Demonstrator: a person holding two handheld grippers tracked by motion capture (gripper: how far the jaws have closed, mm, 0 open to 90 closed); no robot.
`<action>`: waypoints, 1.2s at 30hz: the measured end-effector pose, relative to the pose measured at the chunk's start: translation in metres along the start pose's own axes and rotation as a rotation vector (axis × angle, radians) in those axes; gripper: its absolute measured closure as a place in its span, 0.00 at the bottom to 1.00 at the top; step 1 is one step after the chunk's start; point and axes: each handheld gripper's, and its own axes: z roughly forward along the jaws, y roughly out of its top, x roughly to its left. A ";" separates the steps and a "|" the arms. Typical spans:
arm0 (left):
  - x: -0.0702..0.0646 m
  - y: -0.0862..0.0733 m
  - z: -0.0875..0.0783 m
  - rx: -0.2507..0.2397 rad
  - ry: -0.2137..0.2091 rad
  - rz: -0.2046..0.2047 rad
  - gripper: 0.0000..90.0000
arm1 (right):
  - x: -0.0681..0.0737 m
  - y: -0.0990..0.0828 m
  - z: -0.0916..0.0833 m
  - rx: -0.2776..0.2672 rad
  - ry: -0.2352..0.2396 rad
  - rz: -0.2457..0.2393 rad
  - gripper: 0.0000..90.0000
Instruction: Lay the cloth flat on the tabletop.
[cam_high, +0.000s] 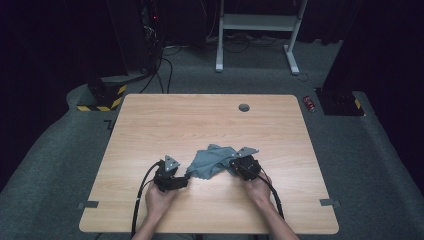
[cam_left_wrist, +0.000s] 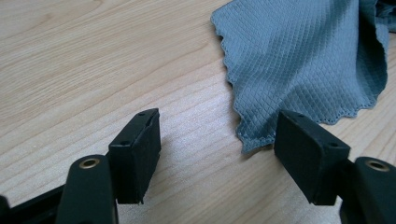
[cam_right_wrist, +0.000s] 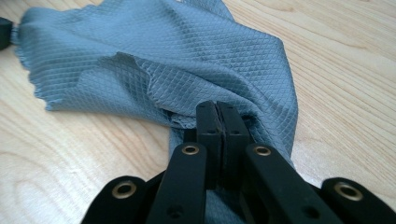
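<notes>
A grey-blue microfibre cloth (cam_high: 214, 161) lies crumpled on the wooden surface (cam_high: 200, 125), near the person's edge and between the two grippers. It is not flat: one part is folded over itself, and the scalloped hem runs in a wavy line.

The right gripper (cam_right_wrist: 217, 122) has its fingers (cam_right_wrist: 207, 123) pressed together on a bunched edge of the cloth. In the right gripper view the fabric rises into the closed pads and makes small folds around them, so I judge that this grip serves as an anchor. It holds one side so the cloth cannot slide when the other side is pulled.

The left gripper (cam_left_wrist: 217, 154) is low over the surface with its fingers (cam_left_wrist: 137, 149) wide apart and nothing pressed between them. A corner of the cloth hangs just beside the inner face of one finger, and the other finger stands over bare wood. The opening faces this corner, which suggests the person is lining up to take it. In the high view both hands rest close to the surface, one at each side of the cloth.

My judgement is that the work is to spread or fold the cloth, and that the second corner is not yet taken. The corner is thin and lies flat, so the fingers must come very low to catch it.
</notes>
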 end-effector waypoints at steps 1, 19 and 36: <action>0.000 0.000 0.000 0.000 0.000 0.000 0.36 | 0.000 0.000 -0.002 -0.002 0.005 -0.002 0.99; 0.001 -0.001 -0.001 -0.009 -0.005 -0.012 0.38 | -0.003 -0.049 -0.074 -0.029 0.080 -0.002 0.98; -0.026 0.021 0.016 0.020 -0.015 0.061 0.39 | 0.003 -0.059 -0.066 -0.024 0.090 -0.009 0.97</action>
